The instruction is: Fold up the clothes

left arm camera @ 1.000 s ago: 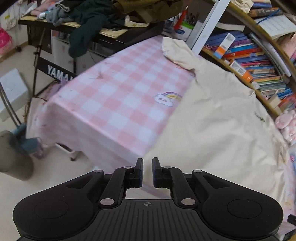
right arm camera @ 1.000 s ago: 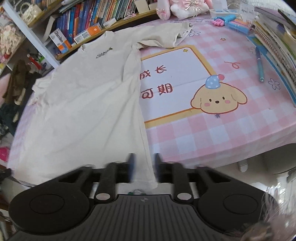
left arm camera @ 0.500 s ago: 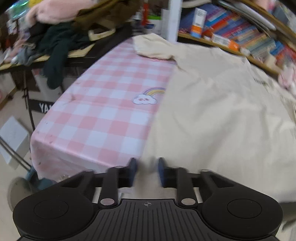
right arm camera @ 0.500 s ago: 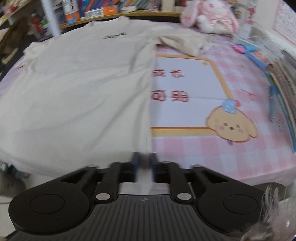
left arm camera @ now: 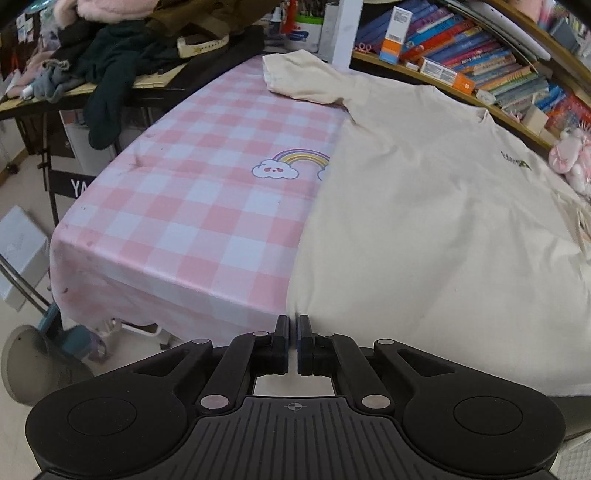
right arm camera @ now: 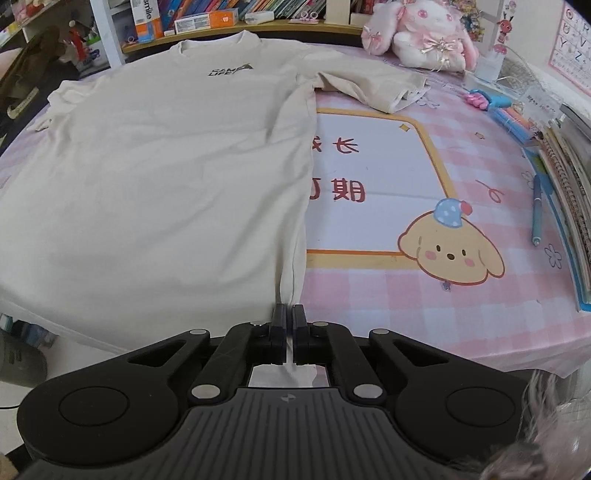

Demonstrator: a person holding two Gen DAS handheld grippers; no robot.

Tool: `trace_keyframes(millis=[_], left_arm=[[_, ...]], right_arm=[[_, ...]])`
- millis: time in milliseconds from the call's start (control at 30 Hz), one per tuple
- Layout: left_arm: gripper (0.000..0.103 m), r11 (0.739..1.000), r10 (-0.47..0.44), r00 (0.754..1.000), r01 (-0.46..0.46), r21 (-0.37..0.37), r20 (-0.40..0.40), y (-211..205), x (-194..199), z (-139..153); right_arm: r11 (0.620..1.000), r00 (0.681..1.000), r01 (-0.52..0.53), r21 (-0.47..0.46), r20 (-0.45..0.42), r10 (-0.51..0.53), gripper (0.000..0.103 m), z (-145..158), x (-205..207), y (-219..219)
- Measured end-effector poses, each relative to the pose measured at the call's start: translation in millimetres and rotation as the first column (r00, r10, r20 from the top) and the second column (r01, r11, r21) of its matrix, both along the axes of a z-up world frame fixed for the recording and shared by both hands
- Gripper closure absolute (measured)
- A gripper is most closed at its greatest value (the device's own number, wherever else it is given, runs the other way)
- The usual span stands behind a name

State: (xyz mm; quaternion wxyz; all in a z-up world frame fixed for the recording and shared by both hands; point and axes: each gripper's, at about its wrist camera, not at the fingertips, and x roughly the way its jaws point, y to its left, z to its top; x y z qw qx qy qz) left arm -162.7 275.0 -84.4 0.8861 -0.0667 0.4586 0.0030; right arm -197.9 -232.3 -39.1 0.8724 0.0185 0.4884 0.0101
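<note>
Left gripper (left arm camera: 293,326) clenched on cream T-shirt (left arm camera: 424,221) hem corner, right gripper (right arm camera: 289,315) likewise

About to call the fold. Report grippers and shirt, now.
Left gripper shut on the shirt at a hem corner. Right gripper shut on the other hem corner. Shirt flat, face up, on the tablecloth. Nothing on it.

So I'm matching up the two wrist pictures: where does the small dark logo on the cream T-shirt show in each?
Left wrist view: the logo sits far right, above the middle, near the pink plush toy.
Right wrist view: the logo sits upper left of centre, just below the collar.
Shared landmark: the plush toy, top right here.
</note>
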Motion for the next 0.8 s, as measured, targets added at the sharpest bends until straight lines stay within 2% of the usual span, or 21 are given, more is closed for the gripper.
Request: trace_keyframes(millis=[200,267,367,433,467,533,633,800], left_arm=[[0.097,1.0,0.01,1.0,-0.01,0.009,-0.004,-1.5,-0.6,2.8],[0.094,1.0,0.005,1.0,-0.005,0.03,0.018,-3.4,-1.5,10.1],[0.084,1.0,0.011,0.996,-0.012,0.011,0.094,-0.1,1.3,27.0],[0.072,0.999,0.03,0.99,-0.027,-0.02,0.14,2.9,9.3,36.1],[0.071,0.999,0.04,0.987,-0.034,-0.039,0.158,4.2,16.1,39.4],[0.067,0.996,0.053,0.982,-0.04,-0.077,0.181,7.5,31.4,43.0],[0.056,0.99,0.064,0.976,-0.036,-0.134,0.208,12.5,58.2,41.2],[0.056,0.981,0.069,0.977,-0.03,-0.19,0.201,33.6,115.5,30.0]], right_arm=[[1.0,1.0,0.015,0.025,-0.006,-0.015,0.1,1.0,-1.4,-3.0],[1.0,1.0,0.017,0.024,-0.009,-0.017,0.099,1.1,-0.1,-2.9],[1.0,1.0,0.028,0.012,0.004,-0.028,0.094,4.0,-2.5,-2.0],[0.999,0.998,0.053,0.004,0.028,-0.053,0.07,8.3,-5.5,-2.6],[0.998,0.997,0.066,0.001,0.042,-0.066,0.051,10.7,-6.9,-2.9],[0.995,0.991,0.101,-0.006,0.084,-0.101,0.035,18.0,-8.2,-2.3],[0.989,0.983,0.151,0.003,0.102,-0.15,0.028,24.2,-4.3,1.3],[0.987,0.983,0.159,0.029,0.094,-0.161,0.028,22.7,11.6,29.5]])
